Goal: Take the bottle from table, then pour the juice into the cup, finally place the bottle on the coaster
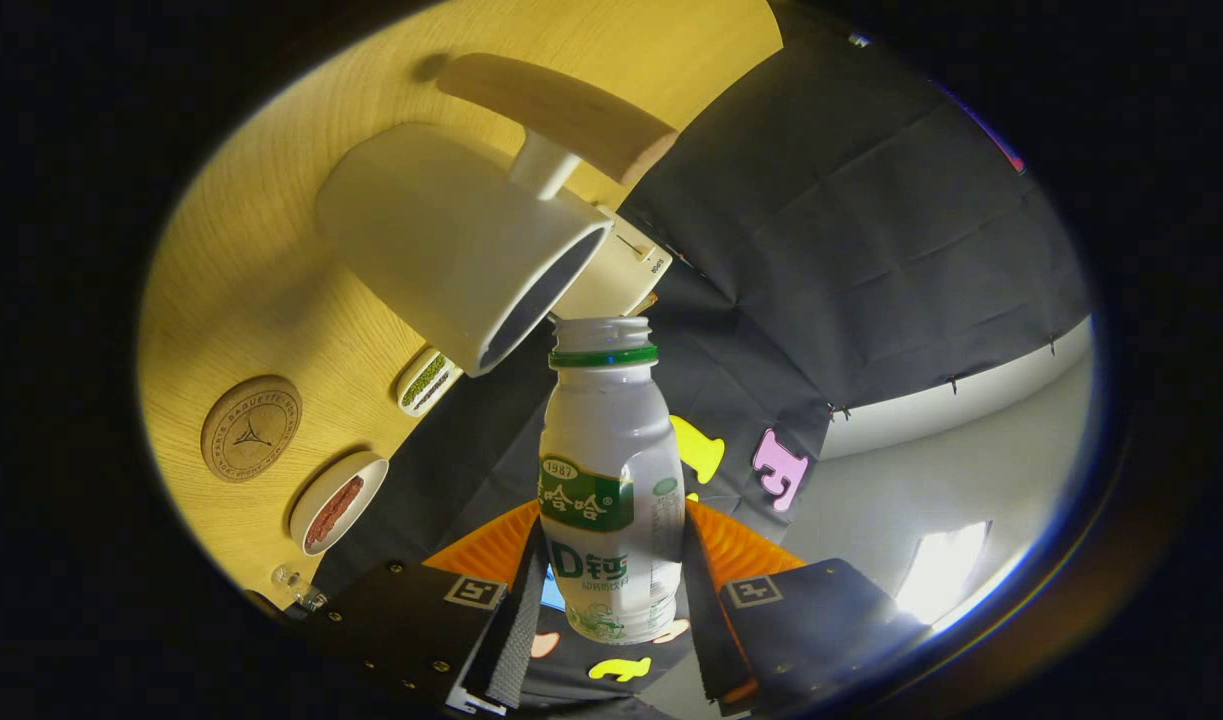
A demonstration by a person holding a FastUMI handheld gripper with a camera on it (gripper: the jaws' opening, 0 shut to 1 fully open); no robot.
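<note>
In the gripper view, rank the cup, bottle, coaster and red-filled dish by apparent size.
1. cup
2. bottle, held between the tongs; its nearness inflates it
3. coaster and red-filled dish look alike

The bottle (611,480) hides the inner faces of the gripper (611,590) fingers beside it, so their contact with it cannot be confirmed. Above the bottle, the cup (451,240) covers part of a box (621,275). The cup's inside is too dark to judge.

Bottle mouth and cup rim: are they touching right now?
Cannot tell. In the gripper view the bottle, held between the jaws of the gripper, has its mouth right by the cup rim, with neither gap nor contact plain.
</note>
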